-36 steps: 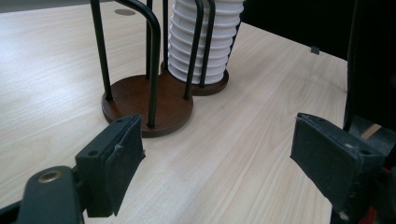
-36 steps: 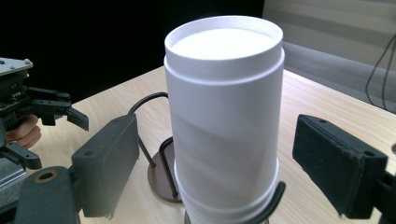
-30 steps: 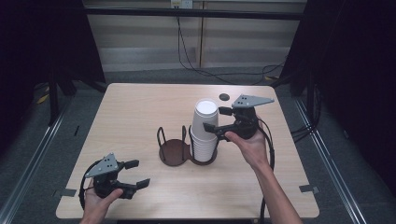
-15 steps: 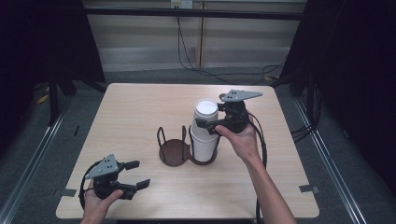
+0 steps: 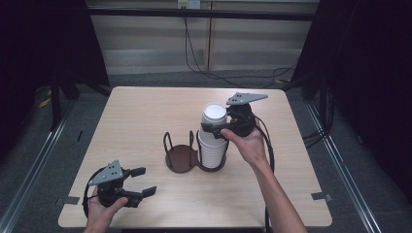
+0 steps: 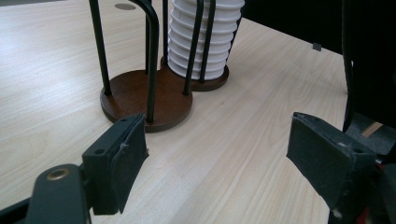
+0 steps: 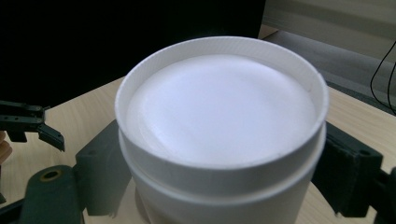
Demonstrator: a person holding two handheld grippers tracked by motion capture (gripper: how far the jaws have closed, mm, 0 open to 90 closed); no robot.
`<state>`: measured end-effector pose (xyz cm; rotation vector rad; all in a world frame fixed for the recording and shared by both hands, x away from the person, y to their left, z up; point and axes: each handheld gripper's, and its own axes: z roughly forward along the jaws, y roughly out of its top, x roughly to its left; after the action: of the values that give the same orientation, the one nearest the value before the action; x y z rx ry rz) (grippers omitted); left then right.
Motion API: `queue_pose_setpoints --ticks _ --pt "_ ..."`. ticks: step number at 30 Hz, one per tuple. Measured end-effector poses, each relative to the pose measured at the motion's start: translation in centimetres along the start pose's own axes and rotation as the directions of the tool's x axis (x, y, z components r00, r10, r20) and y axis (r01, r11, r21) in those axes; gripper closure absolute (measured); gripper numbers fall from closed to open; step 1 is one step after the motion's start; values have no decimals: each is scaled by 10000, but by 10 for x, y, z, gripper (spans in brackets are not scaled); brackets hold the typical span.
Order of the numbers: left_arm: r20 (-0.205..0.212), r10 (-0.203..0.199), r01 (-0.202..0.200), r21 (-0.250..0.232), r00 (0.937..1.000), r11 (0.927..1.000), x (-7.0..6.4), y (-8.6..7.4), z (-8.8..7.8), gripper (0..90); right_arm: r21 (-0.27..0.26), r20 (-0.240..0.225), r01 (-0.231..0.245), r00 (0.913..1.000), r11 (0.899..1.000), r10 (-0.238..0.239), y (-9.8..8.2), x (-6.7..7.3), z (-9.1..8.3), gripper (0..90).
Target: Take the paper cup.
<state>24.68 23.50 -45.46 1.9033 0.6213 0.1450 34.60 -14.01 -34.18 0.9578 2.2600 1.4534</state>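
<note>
At mid-tabletop (image 5: 145, 116), right gripper (image 5: 219, 129) has closed in, jaws bracketing the cup stack (image 5: 213, 141); left gripper (image 5: 138, 189) idles open.

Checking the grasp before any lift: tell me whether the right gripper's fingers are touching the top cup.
Touching. In the right gripper view, the fingers of the right gripper press against both sides of the top cup, with no gap visible.

Left gripper (image 6: 217, 158) fingers spread wide, facing the wire holder (image 6: 149, 88) with stacked cups (image 6: 203, 37)
</note>
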Motion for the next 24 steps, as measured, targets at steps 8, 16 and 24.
queue_pose_setpoints --ticks 8,16,24 --pt "1 -78 78 -24 10000 10000 0 -1 1 196 63 98 -38 9999 10000 37 1 0 -1 200" --pt "78 -46 46 42 10000 10000 0 -1 2 196 -36 142 89 9999 10000 -88 2 1 -2 208" --pt "-26 -89 89 -27 10000 10000 0 -1 0 203 -526 230 211 9995 9984 -199 10 4 -9 212"
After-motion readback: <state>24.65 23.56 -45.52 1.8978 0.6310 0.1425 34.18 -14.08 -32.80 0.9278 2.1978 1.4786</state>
